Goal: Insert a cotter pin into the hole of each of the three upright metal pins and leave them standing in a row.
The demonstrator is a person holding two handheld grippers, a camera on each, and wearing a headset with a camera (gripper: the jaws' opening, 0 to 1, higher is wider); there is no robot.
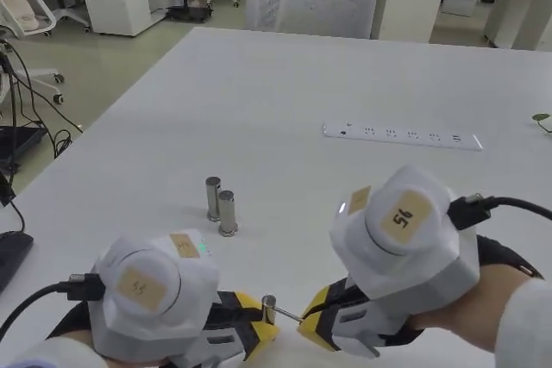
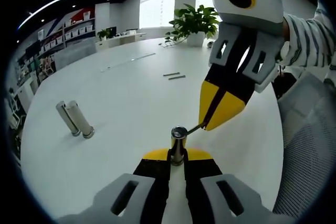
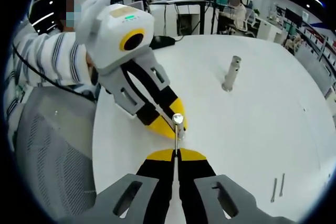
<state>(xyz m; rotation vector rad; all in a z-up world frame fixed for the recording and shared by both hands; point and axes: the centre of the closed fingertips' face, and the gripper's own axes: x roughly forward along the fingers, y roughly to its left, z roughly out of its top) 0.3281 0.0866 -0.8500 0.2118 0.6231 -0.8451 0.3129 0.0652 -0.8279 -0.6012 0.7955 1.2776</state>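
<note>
Two upright metal pins (image 1: 213, 198) (image 1: 227, 213) stand side by side mid-table; they also appear at the left of the left gripper view (image 2: 67, 118) (image 2: 81, 120). My left gripper (image 1: 266, 327) (image 2: 177, 156) is shut on a third metal pin (image 1: 269, 307) (image 2: 178, 143), held upright at the near edge. My right gripper (image 1: 309, 321) (image 3: 176, 153) is shut on a thin cotter pin (image 2: 195, 128) (image 3: 176, 142), whose tip touches the side of that pin's head (image 3: 178, 119). Two spare cotter pins (image 2: 174, 75) (image 3: 277, 187) lie on the table.
A white power strip (image 1: 401, 136) lies across the far right of the white table (image 1: 285, 109). A grey mesh chair (image 1: 310, 6) stands at the far edge. The near table edge runs just below both grippers.
</note>
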